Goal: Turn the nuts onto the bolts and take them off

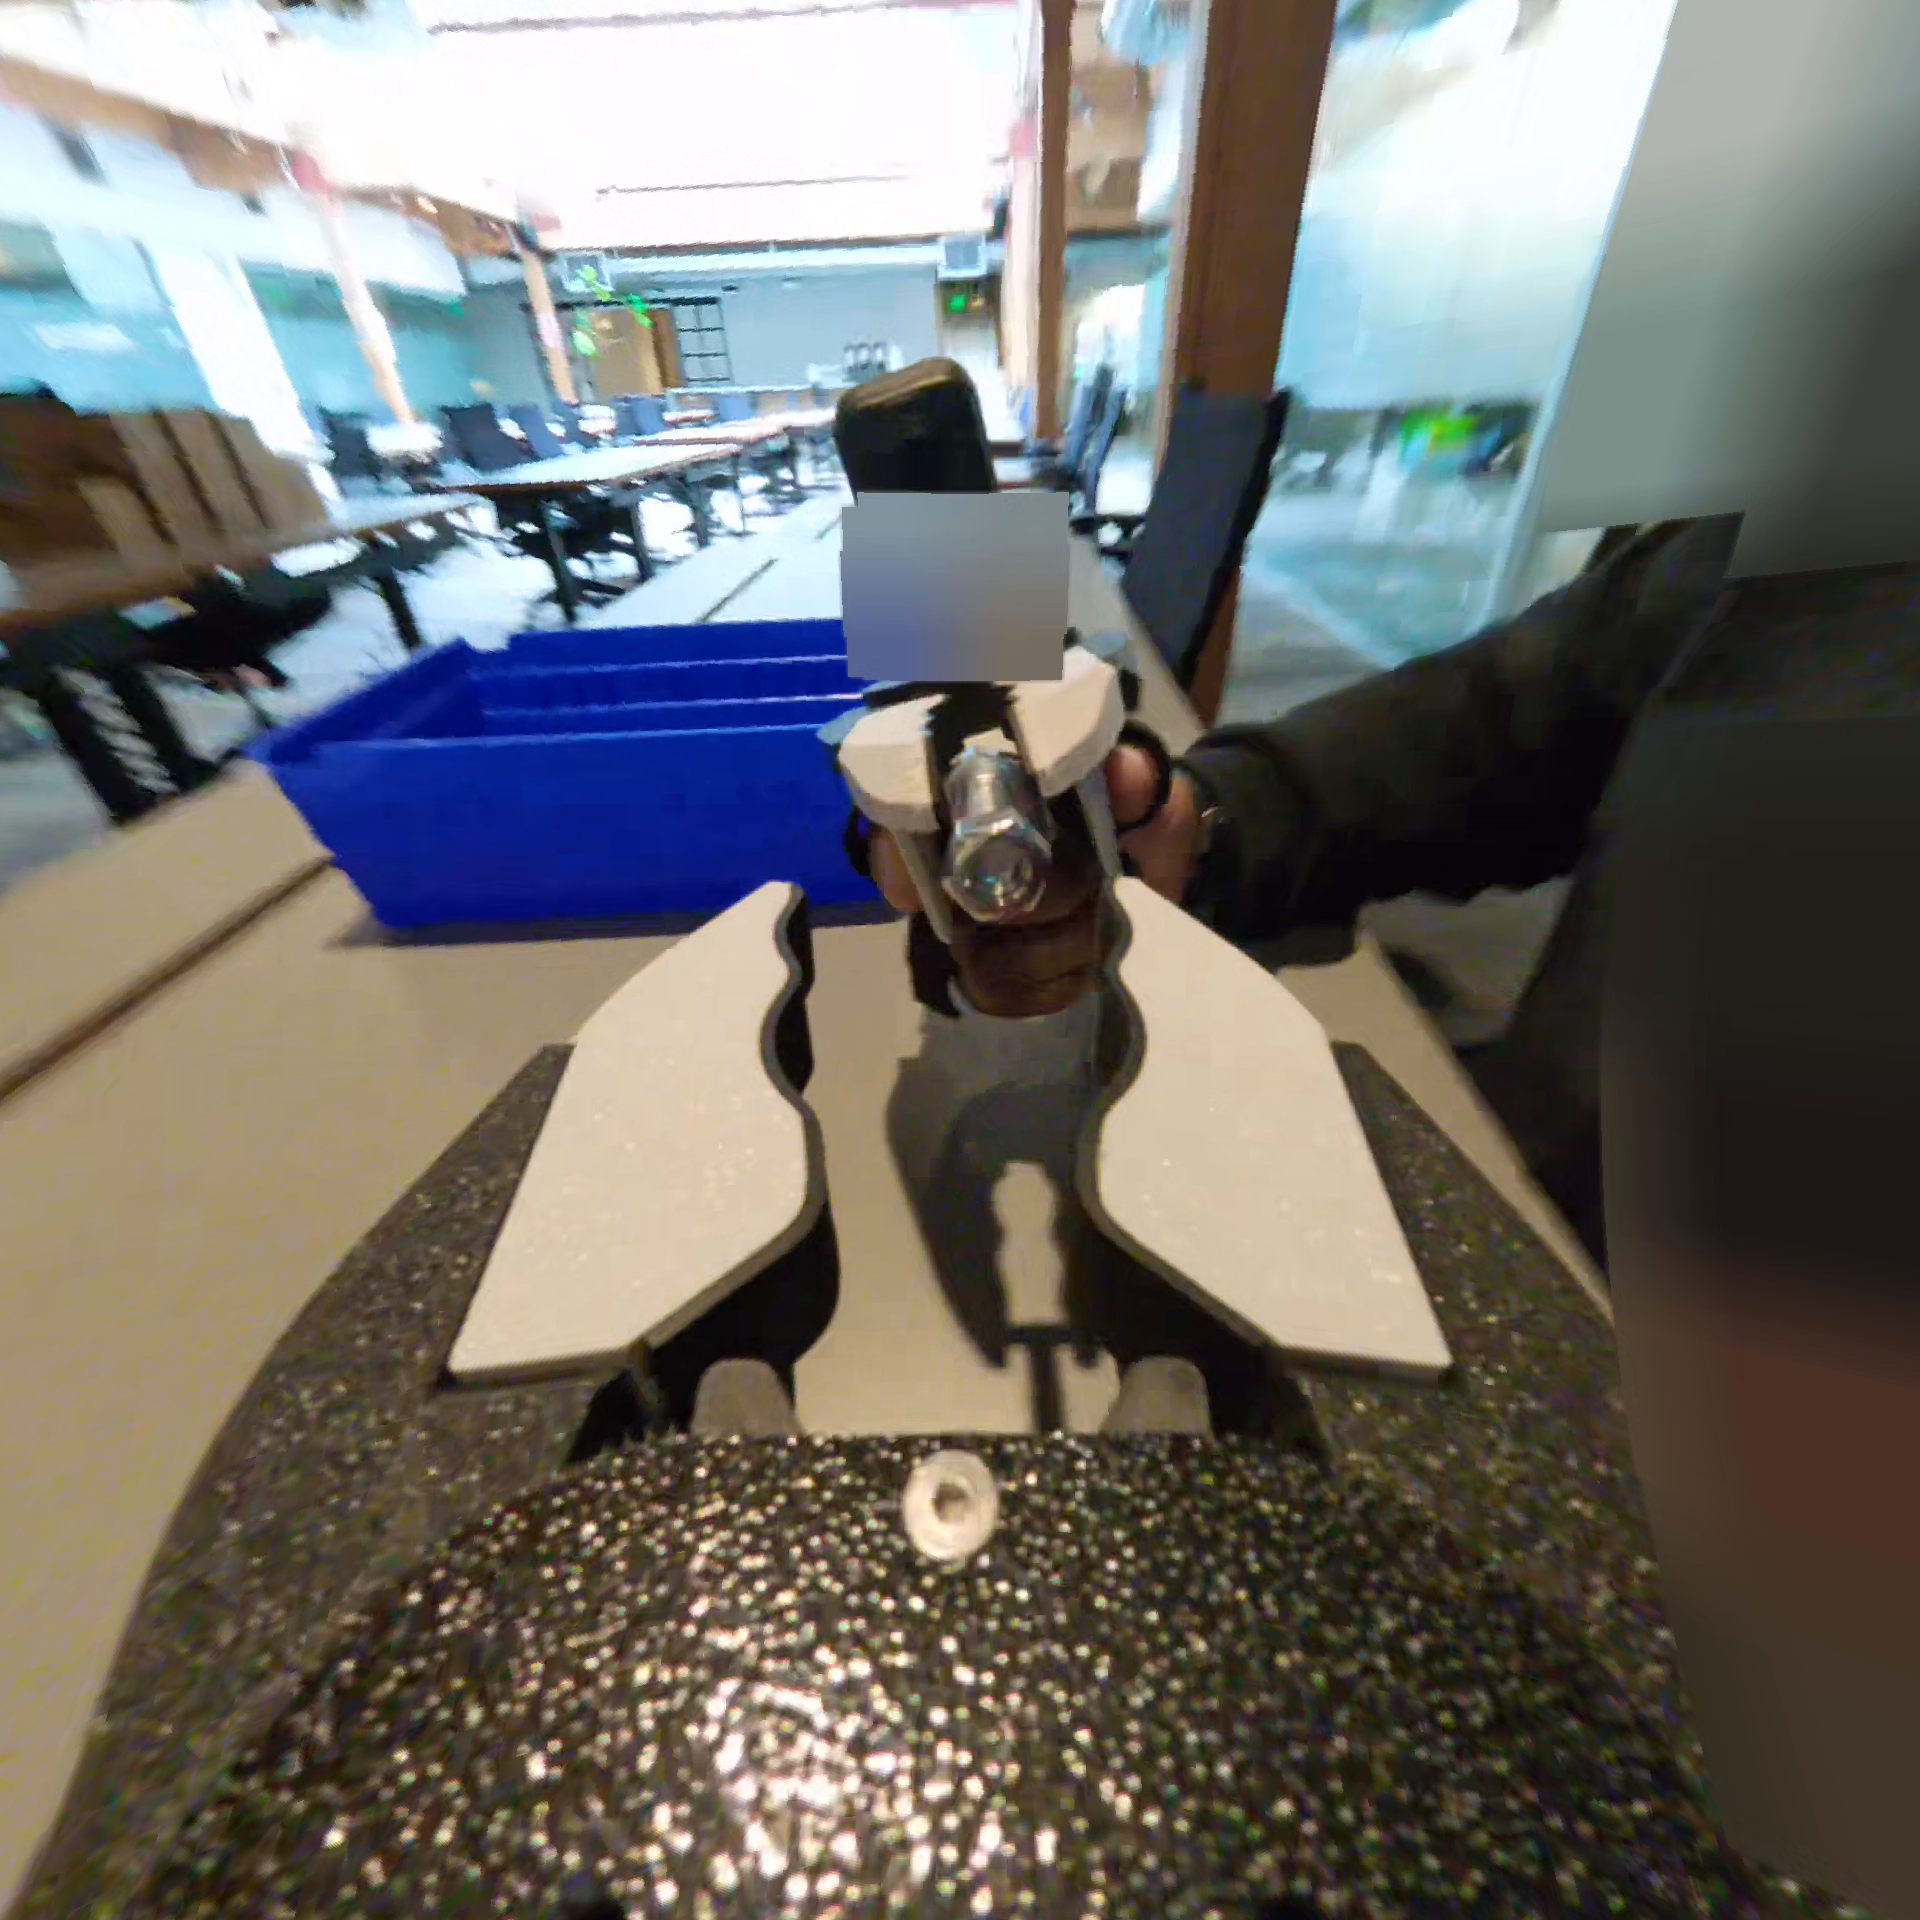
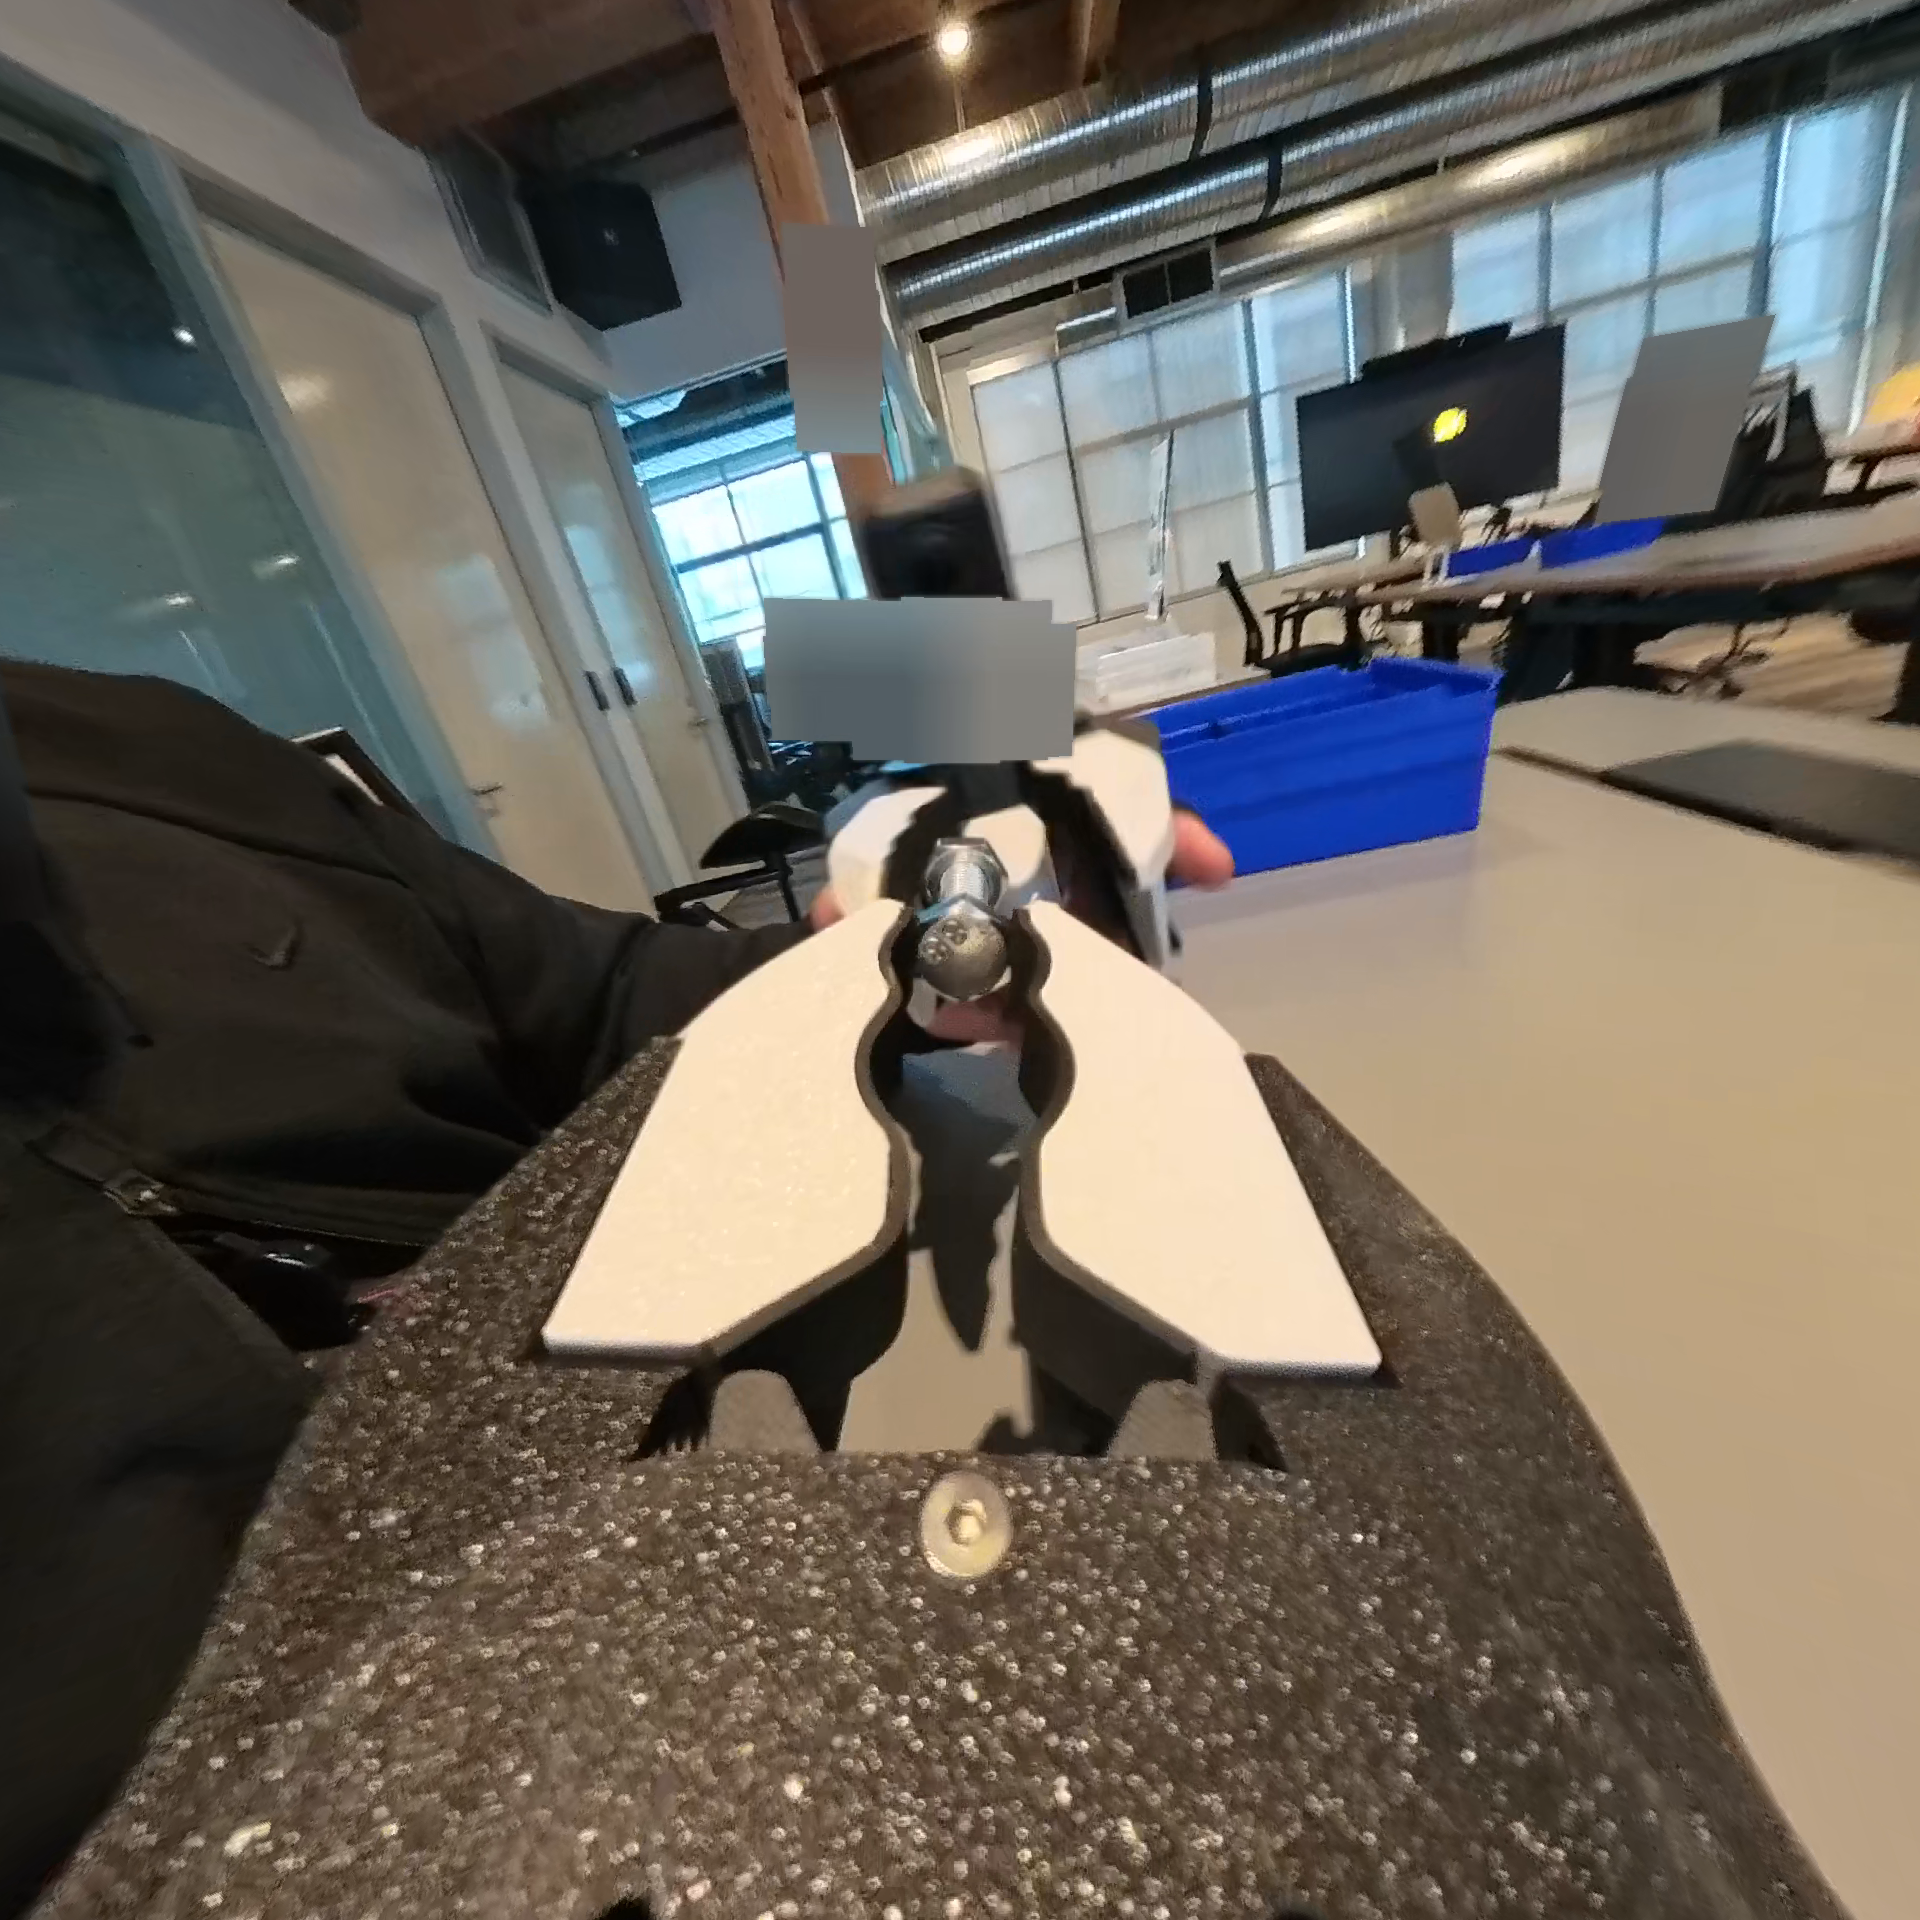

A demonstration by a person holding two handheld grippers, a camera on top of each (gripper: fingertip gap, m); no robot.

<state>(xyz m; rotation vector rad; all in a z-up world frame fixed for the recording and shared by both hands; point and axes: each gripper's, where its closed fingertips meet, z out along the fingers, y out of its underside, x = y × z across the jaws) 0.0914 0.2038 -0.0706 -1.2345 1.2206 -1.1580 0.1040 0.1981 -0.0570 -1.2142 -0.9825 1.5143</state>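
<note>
A silver bolt (image 2: 956,951) with a hex nut (image 2: 961,864) on its thread is held in the air above the table. My right gripper (image 2: 961,935) is shut on the bolt's head. In the left wrist view the bolt (image 1: 982,774) points at the camera, with the nut (image 1: 995,836) near its free end, held by the right gripper (image 1: 982,753). My left gripper (image 1: 961,914) is open, its fingertips on either side of the bolt's free end and not touching it. The left gripper (image 2: 966,831) also shows in the right wrist view, beyond the nut.
A blue plastic bin (image 1: 582,790) stands on the grey table (image 1: 208,1143) behind the grippers; it also shows in the right wrist view (image 2: 1330,769). A person's dark sleeve (image 1: 1455,769) reaches in from the right. A dark mat (image 2: 1766,790) lies at the far right. Left and right tips are no more than a few centimetres apart.
</note>
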